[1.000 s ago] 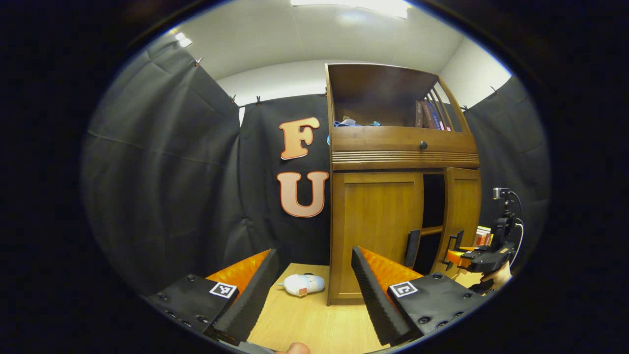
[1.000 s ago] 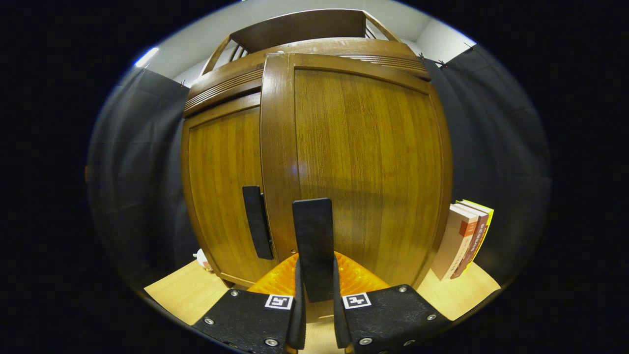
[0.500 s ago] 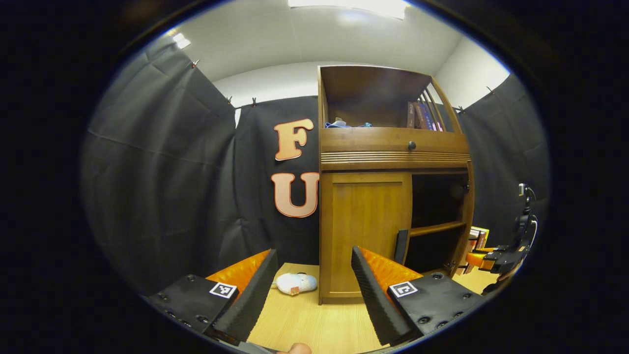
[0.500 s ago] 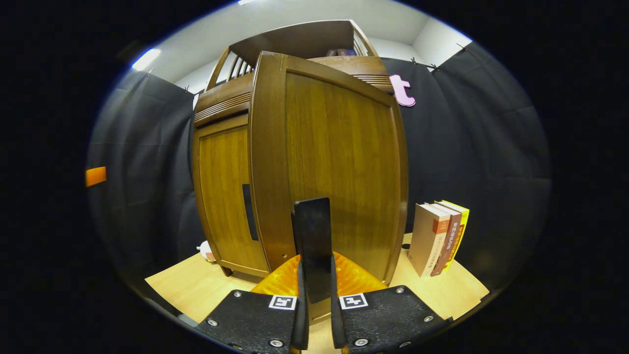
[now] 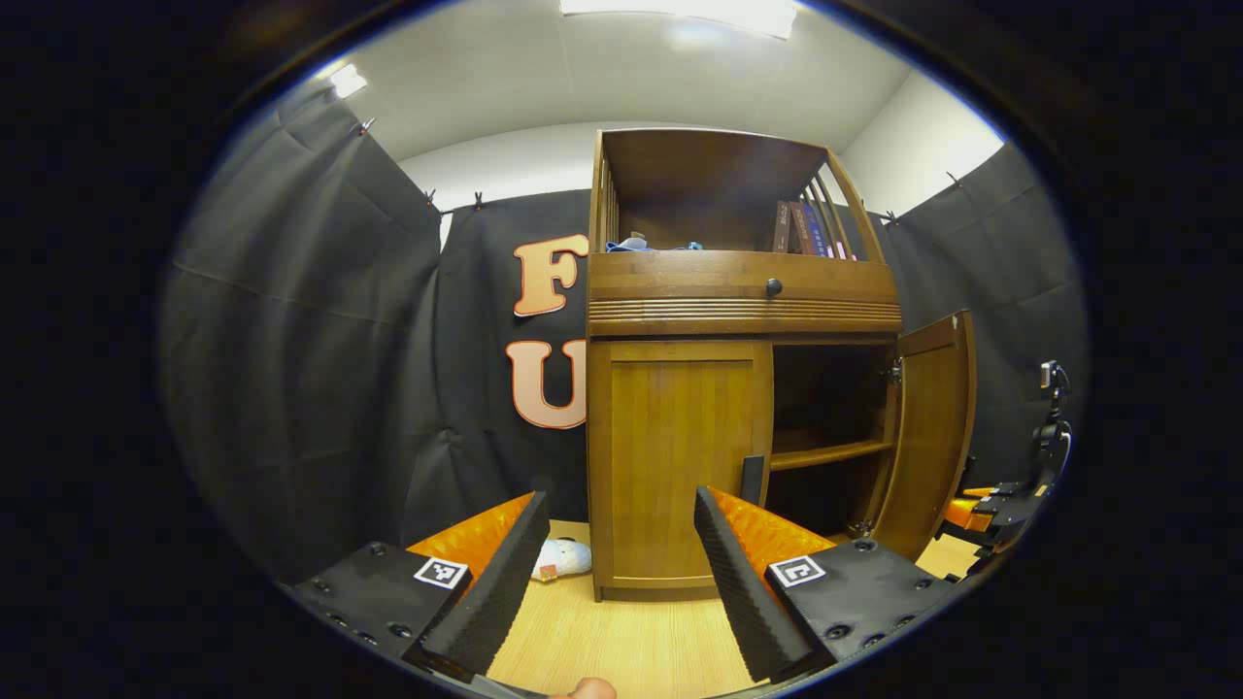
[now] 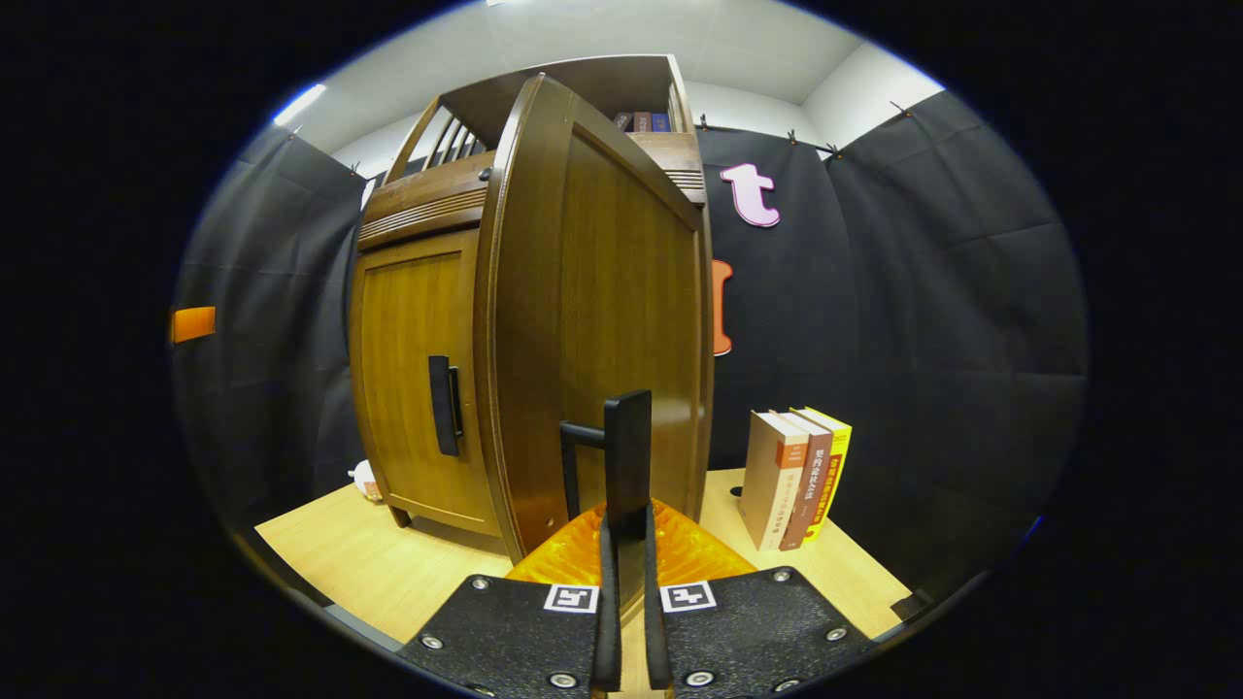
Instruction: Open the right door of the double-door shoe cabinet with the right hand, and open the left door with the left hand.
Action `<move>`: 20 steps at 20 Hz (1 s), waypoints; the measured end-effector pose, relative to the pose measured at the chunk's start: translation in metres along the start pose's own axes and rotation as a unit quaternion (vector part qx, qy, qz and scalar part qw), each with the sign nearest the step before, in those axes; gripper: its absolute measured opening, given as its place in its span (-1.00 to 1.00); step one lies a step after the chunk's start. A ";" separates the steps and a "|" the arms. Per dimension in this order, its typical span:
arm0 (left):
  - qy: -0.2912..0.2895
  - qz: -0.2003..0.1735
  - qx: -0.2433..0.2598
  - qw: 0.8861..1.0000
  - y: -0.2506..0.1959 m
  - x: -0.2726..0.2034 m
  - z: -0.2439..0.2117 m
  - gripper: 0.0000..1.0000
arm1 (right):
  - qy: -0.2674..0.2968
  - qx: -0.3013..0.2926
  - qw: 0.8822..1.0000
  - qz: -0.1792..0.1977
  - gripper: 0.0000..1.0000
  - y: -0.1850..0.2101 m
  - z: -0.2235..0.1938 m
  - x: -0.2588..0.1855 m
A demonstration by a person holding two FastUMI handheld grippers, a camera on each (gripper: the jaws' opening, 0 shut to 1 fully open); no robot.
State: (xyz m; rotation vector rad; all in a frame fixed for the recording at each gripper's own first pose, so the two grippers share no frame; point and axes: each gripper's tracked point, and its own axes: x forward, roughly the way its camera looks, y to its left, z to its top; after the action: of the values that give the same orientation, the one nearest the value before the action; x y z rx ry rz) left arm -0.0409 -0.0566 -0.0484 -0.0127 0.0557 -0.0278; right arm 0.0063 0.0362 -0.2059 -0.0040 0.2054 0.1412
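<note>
The wooden shoe cabinet (image 5: 743,291) stands on the tabletop. Its left door (image 5: 675,456) is closed, with a dark vertical handle (image 5: 753,480) at its inner edge. The right door (image 5: 934,432) stands wide open, showing dark shelves. My left gripper (image 5: 620,500) is open, short of the cabinet and in front of the left door, holding nothing. In the right gripper view, my right gripper (image 6: 626,519) is shut on the right door's handle (image 6: 626,442), with the right door (image 6: 621,291) swung out edge-on. The left door (image 6: 413,379) and its handle (image 6: 443,406) sit behind it.
Three books (image 6: 791,476) stand upright on the table right of the open door. A small white plush toy (image 5: 561,558) lies left of the cabinet's foot. Books and a blue item sit on the top shelf (image 5: 719,209). Black cloth walls surround the wooden tabletop (image 5: 631,646).
The right door has swung from slightly ajar to wide open, drawn by my right gripper on its handle. The cabinet has shifted left in the left gripper view; that gripper stays open.
</note>
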 end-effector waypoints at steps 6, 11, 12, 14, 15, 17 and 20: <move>0.007 -0.017 0.006 1.000 -0.027 0.008 -0.004 0.89 | -0.003 -0.005 0.999 -0.040 -1.00 -0.054 0.000 -0.007; 0.010 -0.029 0.004 1.000 -0.048 0.015 -0.008 0.89 | -0.006 -0.002 0.999 -0.034 -1.00 -0.078 0.001 -0.010; 0.011 -0.031 0.005 0.999 -0.053 0.017 -0.009 0.89 | -0.006 0.001 1.000 -0.030 -1.00 -0.082 0.000 -0.011; 0.011 -0.037 0.007 0.999 -0.062 0.019 -0.010 0.89 | -0.006 0.005 1.000 -0.024 -1.00 -0.086 0.000 -0.010; 0.010 -0.039 0.007 0.999 -0.066 0.021 -0.011 0.90 | -0.006 0.005 1.000 -0.021 -1.00 -0.089 -0.001 -0.010; 0.011 -0.041 0.010 0.999 -0.073 0.026 -0.013 0.90 | -0.007 0.008 1.000 -0.016 -1.00 -0.093 0.000 -0.010; 0.016 -0.048 0.007 0.999 -0.084 0.035 -0.019 0.90 | -0.010 0.022 1.000 -0.008 -0.89 -0.101 0.000 -0.010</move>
State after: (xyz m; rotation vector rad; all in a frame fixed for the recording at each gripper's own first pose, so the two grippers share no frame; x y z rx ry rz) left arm -0.0095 -0.1418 -0.0681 0.0001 0.0864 -0.1238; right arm 0.0106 -0.0652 -0.2048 0.0391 0.1891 0.1200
